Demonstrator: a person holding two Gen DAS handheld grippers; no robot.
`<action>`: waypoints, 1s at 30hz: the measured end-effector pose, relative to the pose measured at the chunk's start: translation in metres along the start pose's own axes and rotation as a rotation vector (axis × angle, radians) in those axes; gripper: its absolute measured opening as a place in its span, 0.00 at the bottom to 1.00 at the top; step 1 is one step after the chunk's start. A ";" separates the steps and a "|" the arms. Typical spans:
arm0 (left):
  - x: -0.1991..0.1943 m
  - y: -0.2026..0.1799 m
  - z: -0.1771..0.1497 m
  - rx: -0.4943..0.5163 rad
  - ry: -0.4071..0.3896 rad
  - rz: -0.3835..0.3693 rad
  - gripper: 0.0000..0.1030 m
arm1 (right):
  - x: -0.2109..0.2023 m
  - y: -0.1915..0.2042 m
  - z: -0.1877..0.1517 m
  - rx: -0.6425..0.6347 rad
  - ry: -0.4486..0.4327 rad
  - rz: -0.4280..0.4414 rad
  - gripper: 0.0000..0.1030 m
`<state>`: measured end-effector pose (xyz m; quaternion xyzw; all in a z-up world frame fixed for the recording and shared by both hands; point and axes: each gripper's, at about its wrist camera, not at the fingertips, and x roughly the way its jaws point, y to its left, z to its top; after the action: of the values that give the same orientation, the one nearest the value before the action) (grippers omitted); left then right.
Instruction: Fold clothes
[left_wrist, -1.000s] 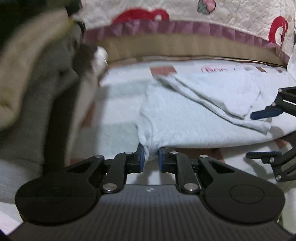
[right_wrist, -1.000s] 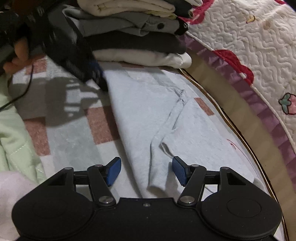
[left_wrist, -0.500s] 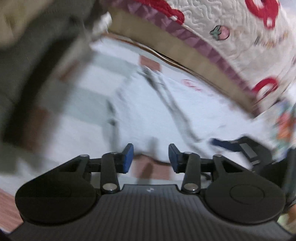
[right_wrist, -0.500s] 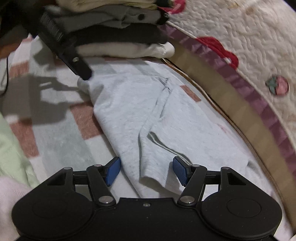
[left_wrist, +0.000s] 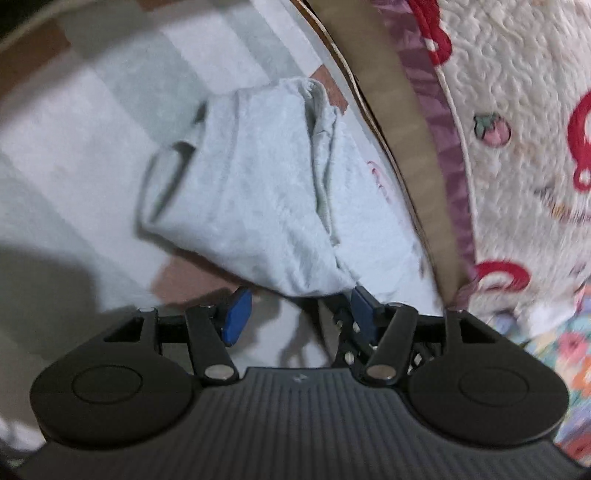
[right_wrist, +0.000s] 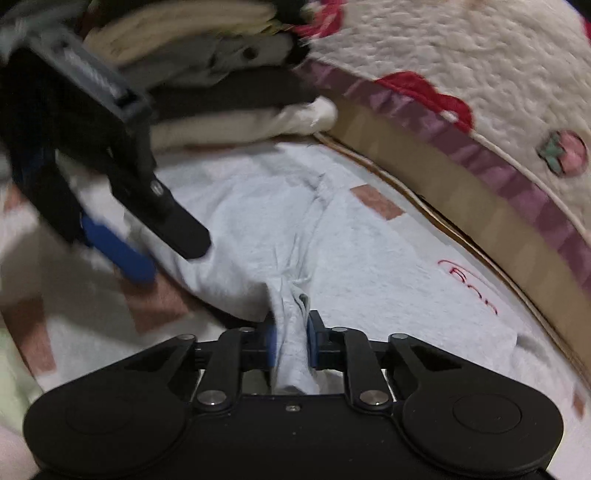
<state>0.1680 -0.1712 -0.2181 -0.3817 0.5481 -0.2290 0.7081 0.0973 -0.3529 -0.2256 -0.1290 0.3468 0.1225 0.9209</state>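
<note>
A light grey garment (left_wrist: 251, 195) lies partly folded on the checked sheet (left_wrist: 92, 129). My left gripper (left_wrist: 300, 317) has its jaws opening. The garment's near corner lies just ahead of its blue pads (left_wrist: 236, 317), and they do not touch it. In the right wrist view, my right gripper (right_wrist: 291, 341) is closing, and its pads press on a bunched fold of the garment (right_wrist: 369, 258). The left gripper (right_wrist: 170, 258) shows there at the upper left, over the garment's far edge, with its fingers apart.
A stack of folded clothes (right_wrist: 221, 92) sits at the back of the sheet. A quilt with red shapes and strawberries (right_wrist: 480, 74) rises on the right behind a tan band (right_wrist: 480, 192). Pale green bedding (right_wrist: 11, 369) shows at the left edge.
The left gripper let go of the garment's edge, opened and rolled, so the bed now looks tilted. The right gripper closed from wide open onto a fold of the garment.
</note>
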 end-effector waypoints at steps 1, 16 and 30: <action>0.004 -0.004 -0.001 -0.015 -0.012 -0.009 0.61 | -0.003 -0.005 -0.001 0.046 -0.016 0.012 0.16; 0.049 -0.080 -0.023 0.390 -0.342 0.231 0.12 | -0.049 -0.034 -0.037 0.322 -0.185 0.132 0.36; -0.019 -0.098 -0.017 0.514 -0.512 0.377 0.08 | -0.088 -0.100 -0.104 0.732 -0.182 0.063 0.63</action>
<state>0.1555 -0.2210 -0.1314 -0.1300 0.3395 -0.1222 0.9235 0.0020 -0.4915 -0.2269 0.2308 0.2883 0.0295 0.9289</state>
